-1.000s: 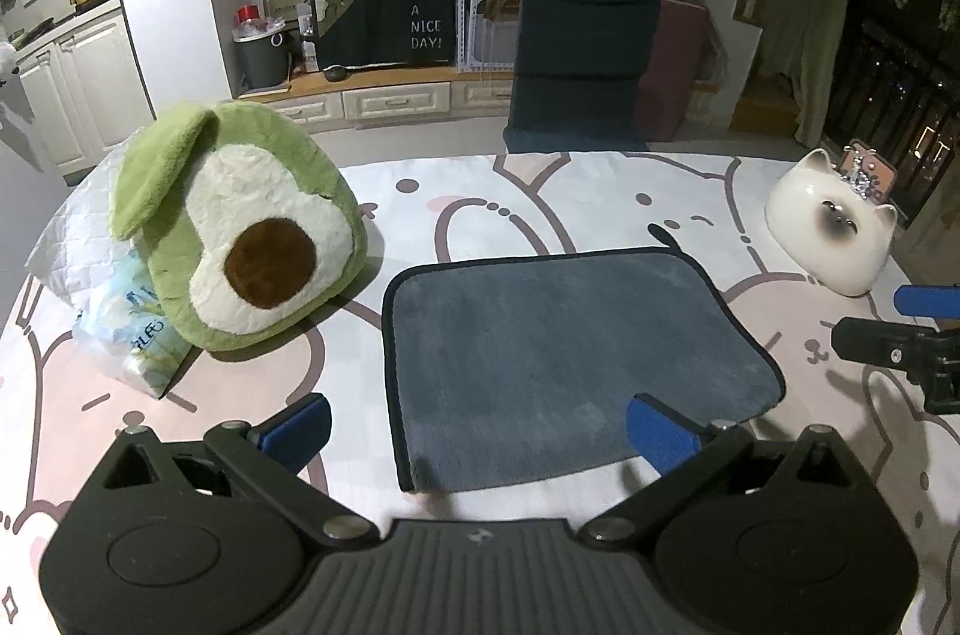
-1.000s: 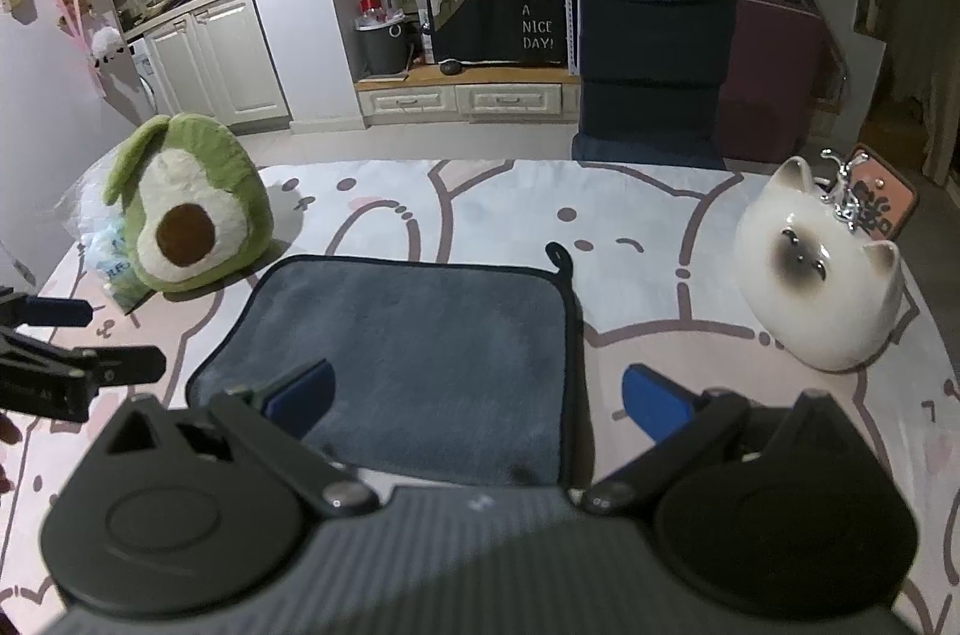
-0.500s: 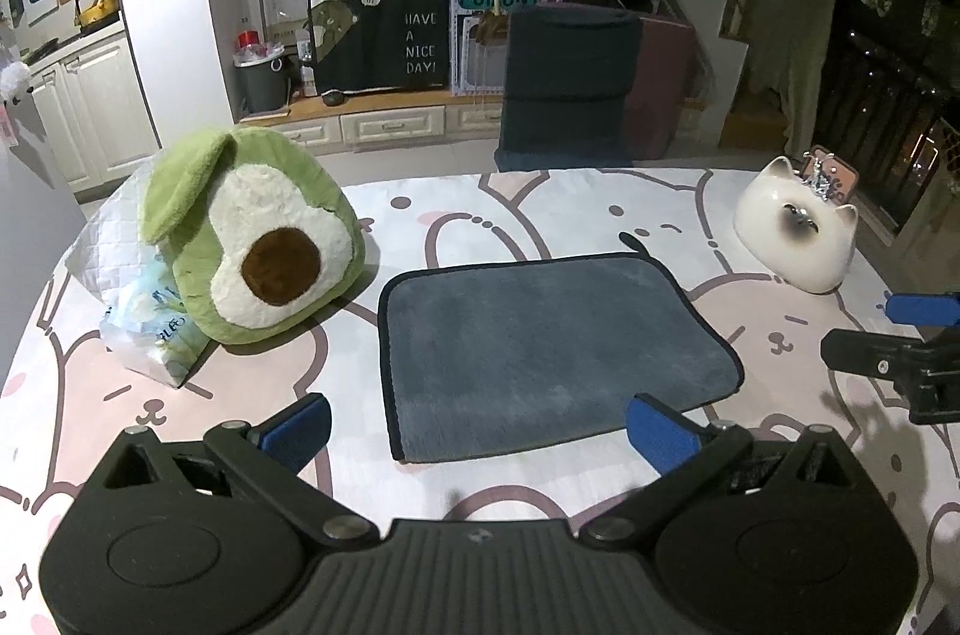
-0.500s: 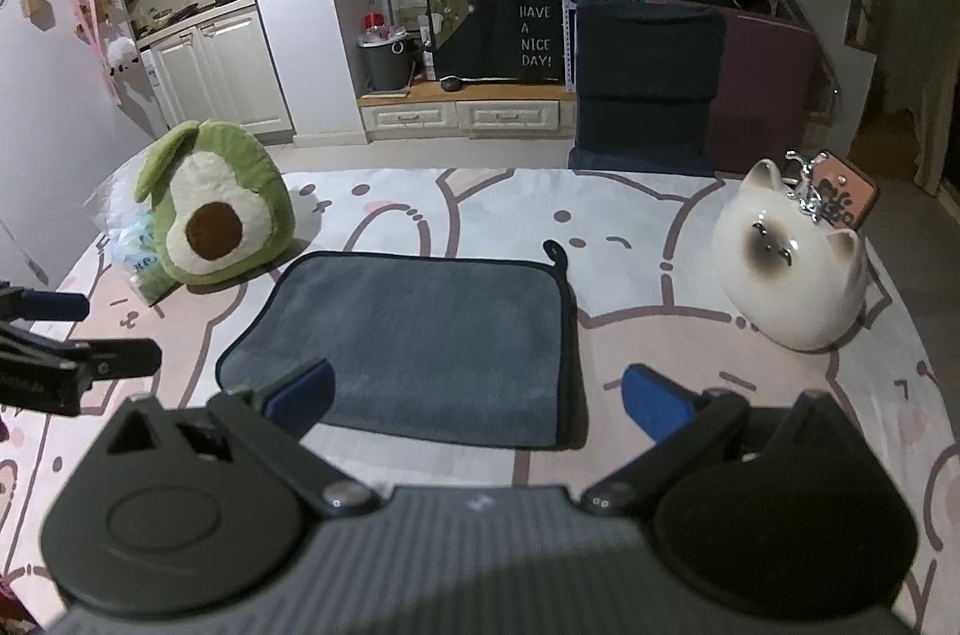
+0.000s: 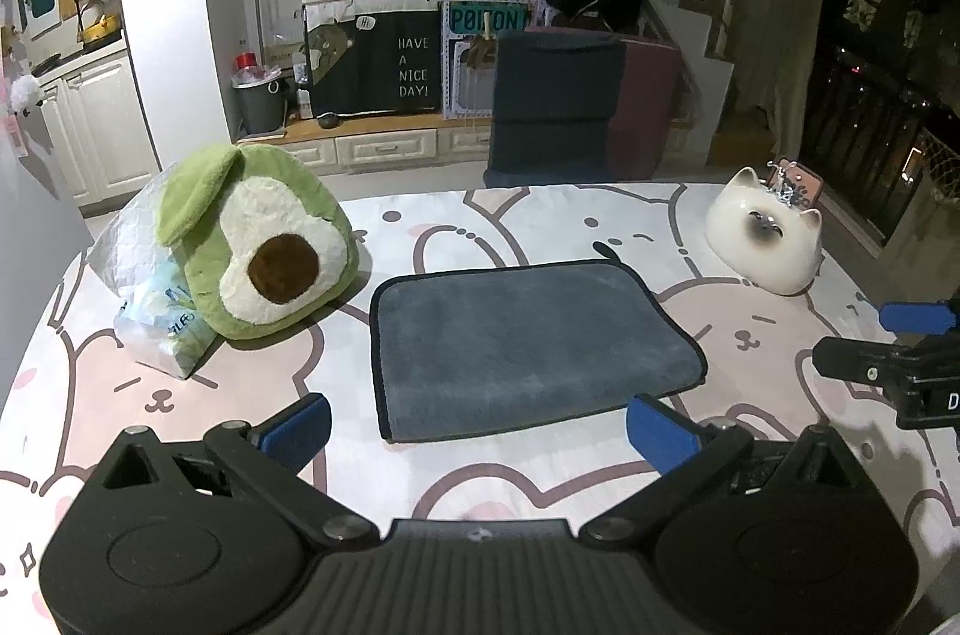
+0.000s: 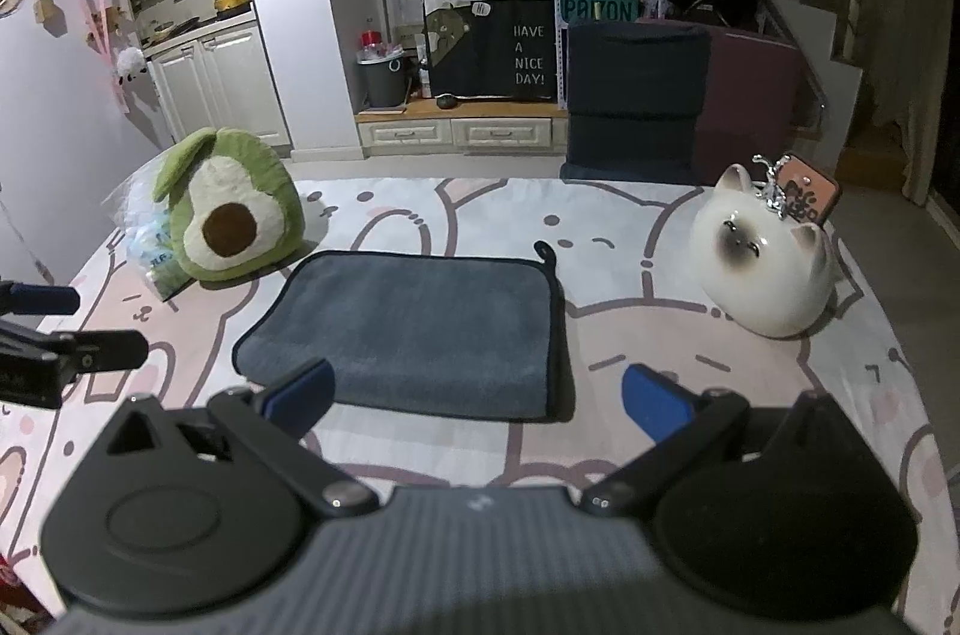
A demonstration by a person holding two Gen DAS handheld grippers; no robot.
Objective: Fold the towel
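Observation:
A dark grey towel with black edging lies flat on the table, folded into a rectangle, its hanging loop at the far right corner; it also shows in the right wrist view. My left gripper is open and empty, held above the table just short of the towel's near edge. My right gripper is open and empty, held over the towel's near edge. Each gripper shows at the edge of the other's view.
A green avocado plush leans on a plastic bag at the left. A white ceramic cat stands at the right. The table has a pink bunny-pattern cloth. A dark chair stands beyond the far edge.
Both grippers have pulled back and risen away from the towel, which now looks smaller and farther. The towel lies still. Both stay open.

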